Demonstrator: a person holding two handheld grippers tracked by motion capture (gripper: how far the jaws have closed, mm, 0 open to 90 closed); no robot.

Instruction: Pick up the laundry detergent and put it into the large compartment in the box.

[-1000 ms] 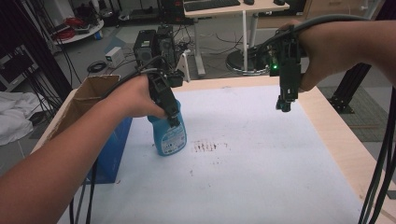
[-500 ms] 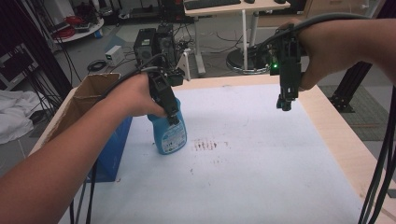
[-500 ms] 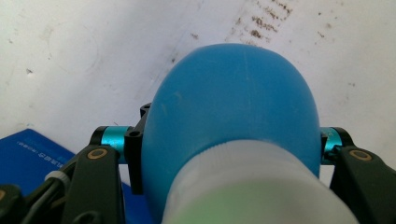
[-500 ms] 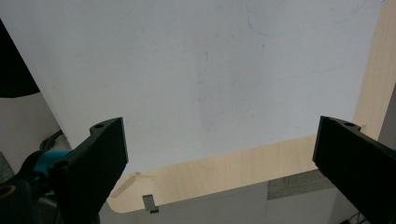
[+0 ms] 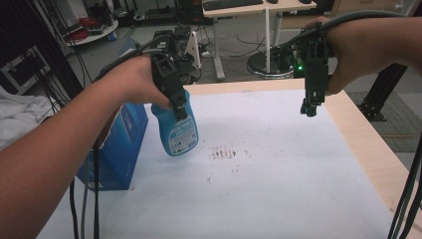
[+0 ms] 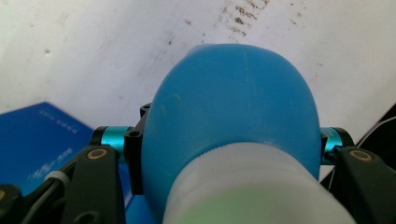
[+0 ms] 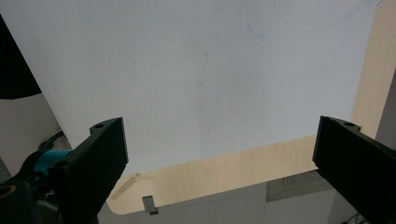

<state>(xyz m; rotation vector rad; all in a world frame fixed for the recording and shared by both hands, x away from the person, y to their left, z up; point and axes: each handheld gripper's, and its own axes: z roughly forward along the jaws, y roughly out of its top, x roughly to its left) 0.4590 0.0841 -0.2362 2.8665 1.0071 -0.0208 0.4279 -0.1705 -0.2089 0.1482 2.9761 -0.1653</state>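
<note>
A blue spray bottle (image 5: 180,133) with a white label hangs tilted just above the white table top (image 5: 278,194), left of centre. My left gripper (image 5: 178,105) is shut on its upper body. In the left gripper view the bottle (image 6: 233,107) bulges between the two jaws of my left gripper (image 6: 224,140), its pale cap nearest the camera. A patch of dark smudges (image 5: 224,153) marks the sheet just right of the bottle, and the smudges (image 6: 243,16) lie beyond it. My right gripper (image 5: 308,108) points down over the far right of the table, open and empty (image 7: 219,149).
A blue carton (image 5: 122,144) stands at the table's left edge, close to the bottle. The wooden rim (image 5: 368,144) runs along the right side and far edge (image 7: 233,172). Cables trail from both hands. Desks, chair bases and wires stand on the floor behind.
My left gripper has lifted the bottle a little and tipped it more. The right gripper has stayed about where it was.
</note>
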